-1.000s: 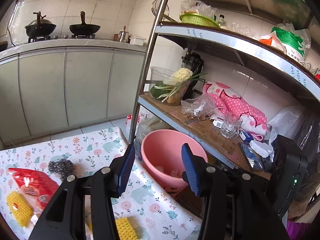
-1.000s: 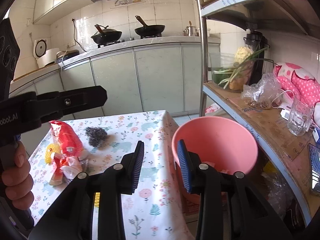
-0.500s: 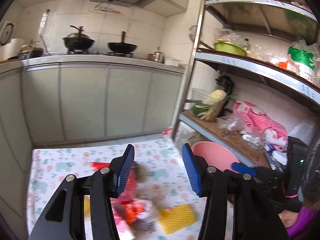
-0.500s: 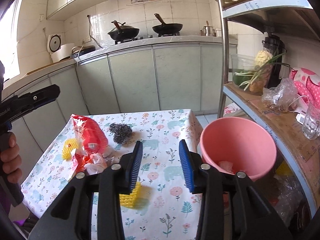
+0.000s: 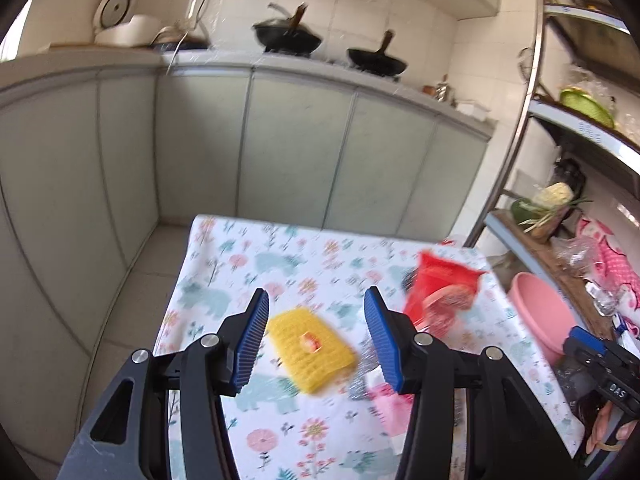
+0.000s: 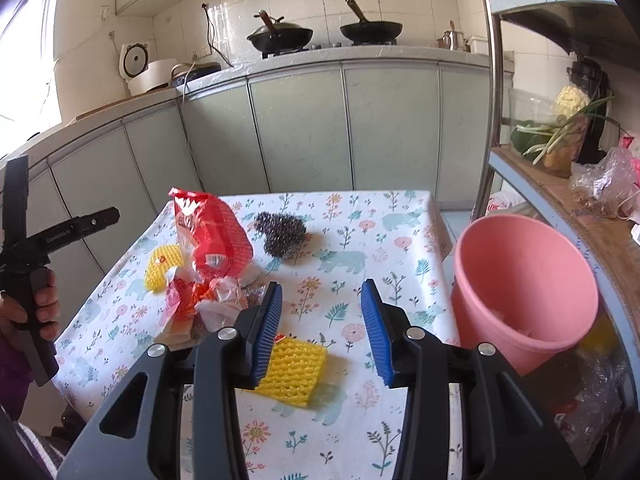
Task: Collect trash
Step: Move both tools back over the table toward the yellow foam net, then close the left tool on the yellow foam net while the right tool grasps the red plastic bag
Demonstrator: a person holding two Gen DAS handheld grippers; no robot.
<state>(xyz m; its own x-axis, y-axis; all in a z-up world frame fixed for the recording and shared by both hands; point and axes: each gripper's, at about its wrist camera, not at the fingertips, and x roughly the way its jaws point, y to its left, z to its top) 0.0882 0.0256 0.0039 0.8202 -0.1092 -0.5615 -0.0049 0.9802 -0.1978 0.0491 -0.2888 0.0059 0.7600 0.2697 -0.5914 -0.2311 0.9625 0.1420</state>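
A: Left gripper (image 5: 316, 326) jaws apart, empty, above yellow foam net (image 5: 310, 348). Right gripper (image 6: 320, 320)?
B: Also parted, empty. Red wrapper (image 6: 212, 232) and crumpled scraps (image 6: 208, 300) on table (image 6: 380, 216); pink bin (image 6: 524, 296) beside its right edge.

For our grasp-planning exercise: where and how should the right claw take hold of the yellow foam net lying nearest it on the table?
Grip the yellow foam net across its near edge, coming down from above with the open right claw. It lies flat on the table, apart from the trash pile.
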